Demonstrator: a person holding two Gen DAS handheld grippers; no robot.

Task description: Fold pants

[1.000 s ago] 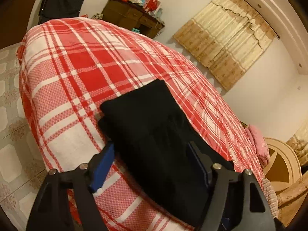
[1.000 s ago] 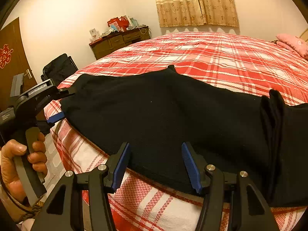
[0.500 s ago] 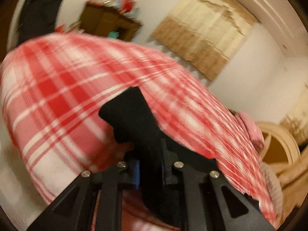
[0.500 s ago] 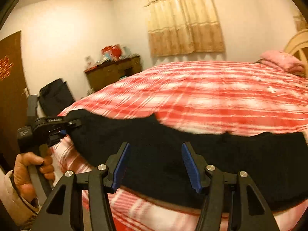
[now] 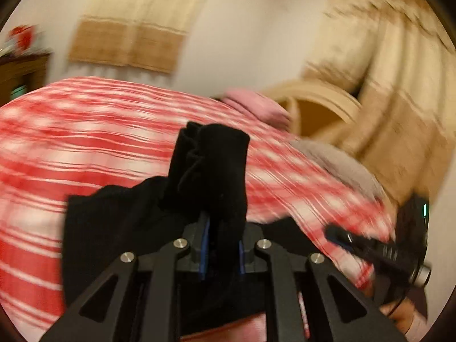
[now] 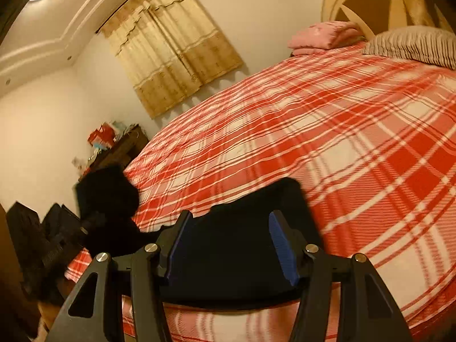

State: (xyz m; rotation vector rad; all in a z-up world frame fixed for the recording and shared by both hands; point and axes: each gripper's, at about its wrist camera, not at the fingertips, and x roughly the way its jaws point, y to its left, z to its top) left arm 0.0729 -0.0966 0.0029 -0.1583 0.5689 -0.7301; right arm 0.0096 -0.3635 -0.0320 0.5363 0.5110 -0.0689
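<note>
While the left gripper [image 5: 221, 246] pinches a bunched end of the black pants [image 6: 242, 245] off the near edge of the bed [image 6: 327, 131], the right gripper [image 6: 232, 246] has its jaws spread around the cloth, so folding looks barely halfway.

The left tool [image 5: 221, 245] has clamped and lifted the black pants [image 5: 211, 171].

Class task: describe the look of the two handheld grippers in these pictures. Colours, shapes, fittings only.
Both the left gripper and the right gripper are matte black, with angular linkage arms showing triangular cut-outs, round silver pivot screws, and blue ribbed finger pads.
</note>
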